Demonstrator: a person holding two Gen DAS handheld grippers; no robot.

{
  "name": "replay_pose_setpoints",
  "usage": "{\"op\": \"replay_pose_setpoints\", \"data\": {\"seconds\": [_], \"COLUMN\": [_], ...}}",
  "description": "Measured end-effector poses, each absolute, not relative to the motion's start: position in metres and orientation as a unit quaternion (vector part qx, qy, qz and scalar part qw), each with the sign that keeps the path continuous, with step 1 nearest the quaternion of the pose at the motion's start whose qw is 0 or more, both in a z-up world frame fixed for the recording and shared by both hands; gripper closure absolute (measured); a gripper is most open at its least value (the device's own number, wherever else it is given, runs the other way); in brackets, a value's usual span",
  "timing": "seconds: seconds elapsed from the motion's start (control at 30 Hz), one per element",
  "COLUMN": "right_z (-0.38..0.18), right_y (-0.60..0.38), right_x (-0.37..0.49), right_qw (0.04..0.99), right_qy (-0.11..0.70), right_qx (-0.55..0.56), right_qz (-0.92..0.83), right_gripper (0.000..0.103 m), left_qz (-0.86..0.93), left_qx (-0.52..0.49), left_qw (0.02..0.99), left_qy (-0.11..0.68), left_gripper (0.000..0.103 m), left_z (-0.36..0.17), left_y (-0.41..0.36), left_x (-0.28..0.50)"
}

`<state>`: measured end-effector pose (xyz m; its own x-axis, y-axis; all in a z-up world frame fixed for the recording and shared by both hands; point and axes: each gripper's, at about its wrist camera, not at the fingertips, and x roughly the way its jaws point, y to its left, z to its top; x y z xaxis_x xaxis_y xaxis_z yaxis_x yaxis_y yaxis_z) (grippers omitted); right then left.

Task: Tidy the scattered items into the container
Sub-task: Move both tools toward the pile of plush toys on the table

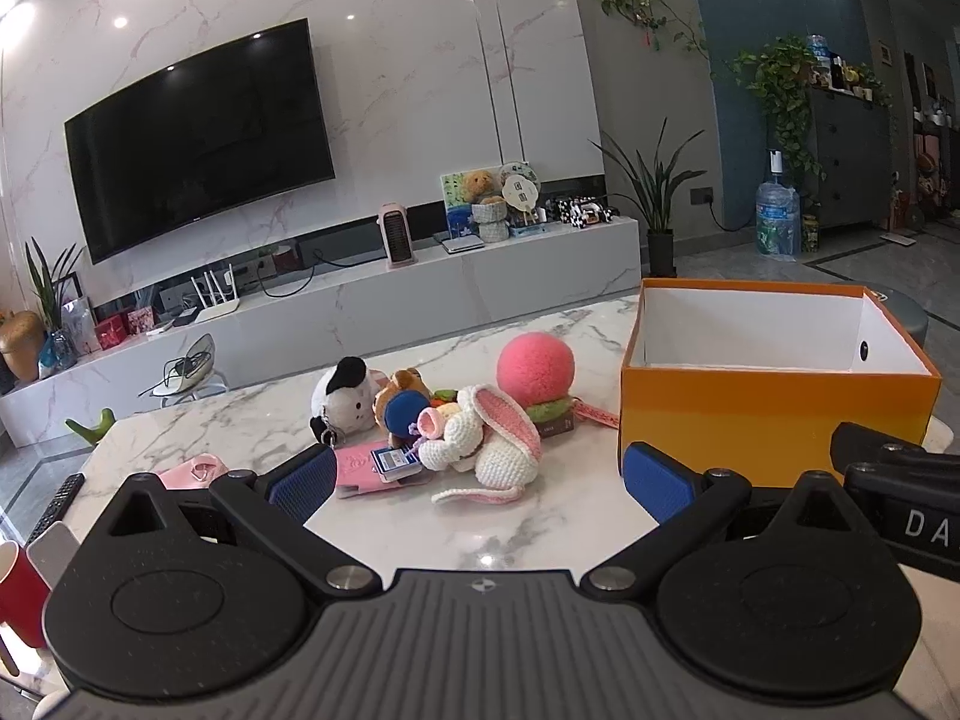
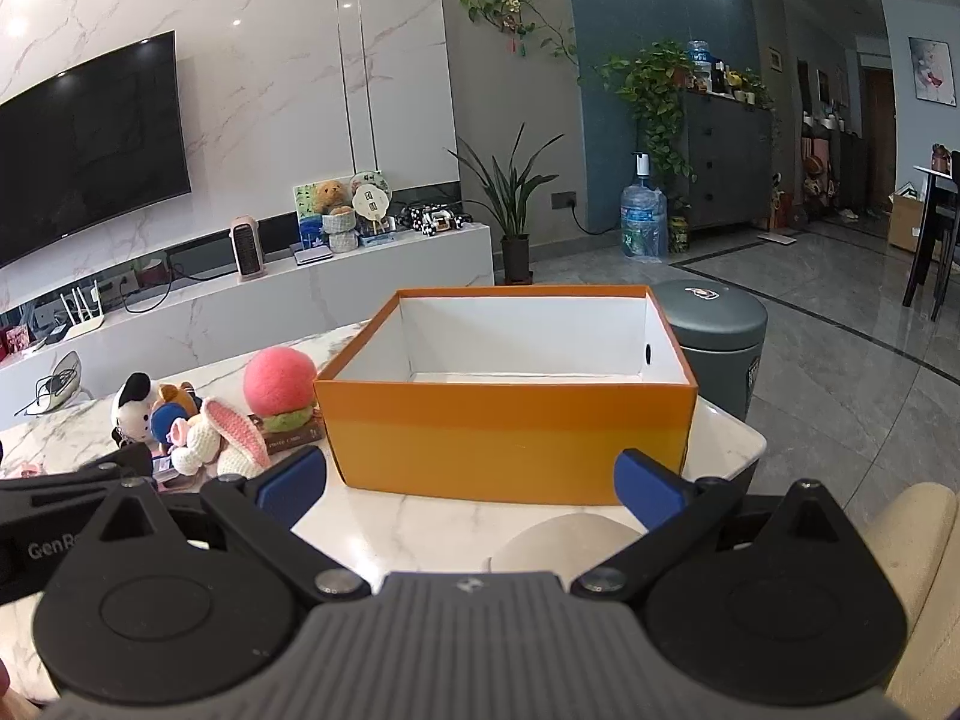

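Note:
An open orange box with a white, empty inside stands on the marble table; it fills the middle of the right wrist view. Left of it lie scattered toys: a pink ball, a white crochet rabbit, a black-and-white plush, a brown plush with a blue disc and a pink card holder. My left gripper is open and empty, just short of the rabbit. My right gripper is open and empty in front of the box.
A pink item and a remote lie at the table's left end, a red cup nearer. A grey stool stands behind the box. A TV cabinet lies beyond the table.

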<state>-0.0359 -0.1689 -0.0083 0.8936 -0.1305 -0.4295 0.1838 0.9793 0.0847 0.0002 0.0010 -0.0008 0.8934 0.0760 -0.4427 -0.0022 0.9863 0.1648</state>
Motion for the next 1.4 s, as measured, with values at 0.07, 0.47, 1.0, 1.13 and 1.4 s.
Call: {"op": "replay_pose_setpoints", "data": {"seconds": [0.07, 0.47, 1.0, 1.13, 1.4], "right_z": [-0.007, -0.015, -0.014, -0.013, -0.014], "right_y": [-0.169, -0.163, -0.157, -0.156, -0.153], "right_x": [-0.036, -0.034, -0.034, -0.034, -0.033], "right_qw": [0.97, 0.971, 0.969, 0.969, 0.968], "right_qy": [0.218, 0.222, 0.233, 0.235, 0.239], "right_qx": [0.063, 0.055, 0.051, 0.05, 0.049], "right_qz": [-0.082, -0.075, -0.068, -0.065, -0.061], "right_gripper": [0.0, 0.0, 0.0, 0.0, 0.0], "left_qz": [0.021, 0.026, 0.031, 0.031, 0.032], "left_qx": [0.08, 0.074, 0.069, 0.067, 0.067], "left_qw": [0.969, 0.966, 0.964, 0.964, 0.963], "left_qy": [0.233, 0.247, 0.254, 0.255, 0.258], "left_gripper": [0.0, 0.0, 0.0, 0.0, 0.0], "left_z": [-0.002, -0.007, -0.01, -0.01, -0.012], "left_y": [0.002, 0.009, 0.013, 0.014, 0.017], "left_x": [0.001, 0.003, 0.001, 0.001, 0.0]}}
